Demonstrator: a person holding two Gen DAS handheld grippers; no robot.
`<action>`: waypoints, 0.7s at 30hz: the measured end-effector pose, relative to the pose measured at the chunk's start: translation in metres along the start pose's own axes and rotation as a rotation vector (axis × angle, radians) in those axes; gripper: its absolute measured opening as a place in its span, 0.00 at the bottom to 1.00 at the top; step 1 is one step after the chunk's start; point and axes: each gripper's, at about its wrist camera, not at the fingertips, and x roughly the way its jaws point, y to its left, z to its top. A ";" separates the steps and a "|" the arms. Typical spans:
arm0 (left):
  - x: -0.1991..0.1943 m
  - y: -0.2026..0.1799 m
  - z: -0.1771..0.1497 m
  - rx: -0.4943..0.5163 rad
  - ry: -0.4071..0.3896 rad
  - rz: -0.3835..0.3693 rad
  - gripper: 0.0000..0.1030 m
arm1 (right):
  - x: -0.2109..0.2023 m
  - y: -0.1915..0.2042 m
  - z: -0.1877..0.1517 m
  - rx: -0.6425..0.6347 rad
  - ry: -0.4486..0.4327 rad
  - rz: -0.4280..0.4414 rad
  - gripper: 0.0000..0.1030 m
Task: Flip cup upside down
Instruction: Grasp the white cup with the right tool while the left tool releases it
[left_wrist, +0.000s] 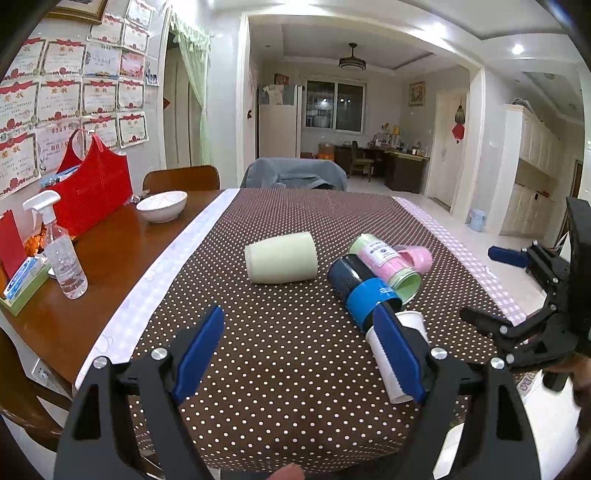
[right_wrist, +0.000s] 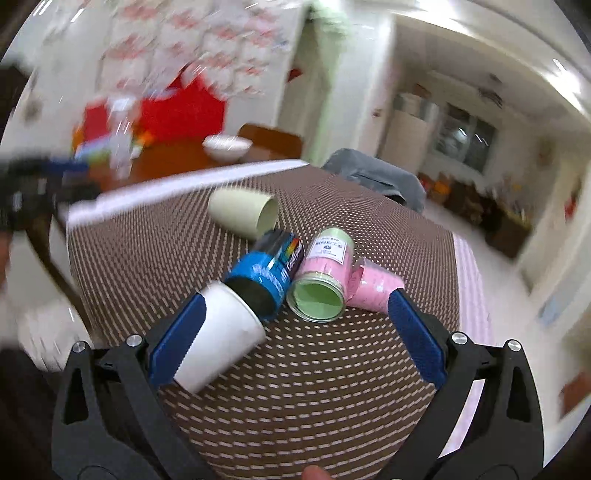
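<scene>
left wrist: pale green cup (left_wrist: 281, 258) sideways

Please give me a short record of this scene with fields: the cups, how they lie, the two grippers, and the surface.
cups: pale green cup; dark cup with blue band; pink-labelled green cup; pink cup; white paper cup
pose: all lie on their sides
left gripper: open, empty
right gripper: open, white cup beside one finger
surface: brown dotted tablecloth
</scene>
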 end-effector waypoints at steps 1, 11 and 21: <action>0.004 0.000 0.000 0.000 0.007 0.005 0.79 | 0.004 0.000 -0.001 -0.057 0.011 0.042 0.94; 0.042 0.004 -0.004 -0.025 0.116 0.057 0.79 | 0.035 0.030 -0.008 -0.591 0.164 0.298 0.90; 0.072 0.008 0.002 -0.048 0.220 0.112 0.79 | 0.044 0.042 -0.007 -1.064 0.228 0.439 0.73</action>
